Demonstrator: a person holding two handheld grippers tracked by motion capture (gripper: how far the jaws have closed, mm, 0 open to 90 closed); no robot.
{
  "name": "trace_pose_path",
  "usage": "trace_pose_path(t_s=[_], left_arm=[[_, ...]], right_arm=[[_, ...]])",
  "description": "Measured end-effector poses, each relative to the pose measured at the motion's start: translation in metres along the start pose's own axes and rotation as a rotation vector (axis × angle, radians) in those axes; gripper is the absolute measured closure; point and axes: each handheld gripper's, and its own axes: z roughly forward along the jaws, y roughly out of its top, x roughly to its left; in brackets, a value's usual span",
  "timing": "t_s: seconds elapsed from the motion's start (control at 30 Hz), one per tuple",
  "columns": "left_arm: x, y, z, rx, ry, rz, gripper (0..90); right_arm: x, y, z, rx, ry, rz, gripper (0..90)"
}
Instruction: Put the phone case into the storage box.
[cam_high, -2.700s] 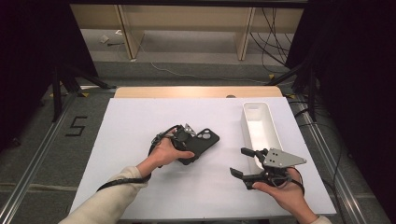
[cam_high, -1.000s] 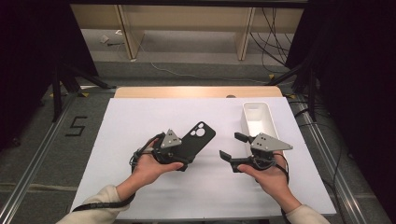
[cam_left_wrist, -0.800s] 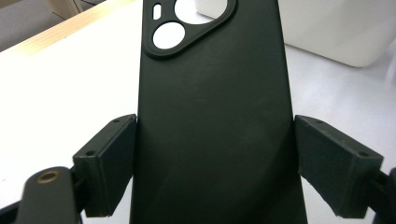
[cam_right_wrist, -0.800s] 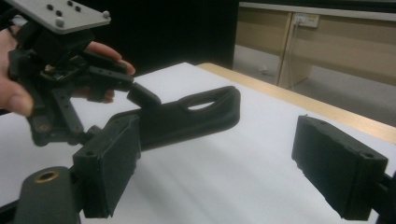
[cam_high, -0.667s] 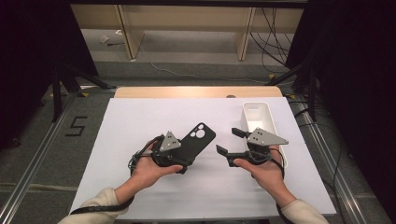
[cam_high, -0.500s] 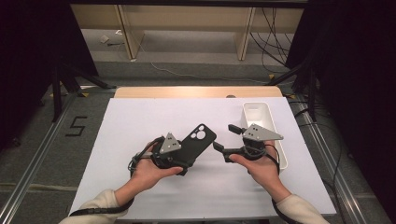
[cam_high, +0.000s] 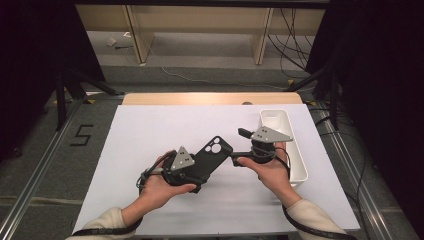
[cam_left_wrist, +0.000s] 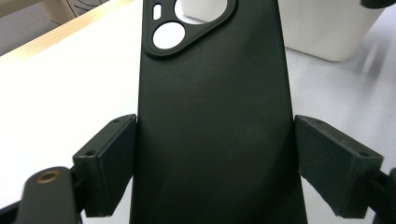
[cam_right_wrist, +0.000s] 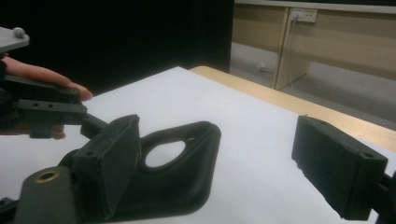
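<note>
One black phone case (cam_high: 210, 157), one white bin (cam_high: 287, 150), two grippers, left gripper (cam_high: 197, 176), right gripper (cam_high: 239, 147), one white table (cam_high: 150, 130)

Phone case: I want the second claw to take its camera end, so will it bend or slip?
The phone case is an empty thin shell with a matte face, so probably light, slightly bendy, not slippery. The left claw grips its edges; it juts out without sagging.

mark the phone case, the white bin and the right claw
phone case (cam_left_wrist: 210, 121): left gripper view, middle of its black back.
white bin (cam_high: 298, 165): high view, its long right wall.
right claw (cam_right_wrist: 219, 163): right gripper view, gap midway between its fingertips.
</note>
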Motion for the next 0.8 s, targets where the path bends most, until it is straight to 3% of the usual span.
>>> trace_pose_path(t_s=[0.8], left_arm=[[-0.009, 0.000, 0.000, -0.006, -0.008, 0.022, 16.5]], right_arm=[[0.002, -0.001, 0.028, 0.053, 0.018, 0.040, 17.8]])
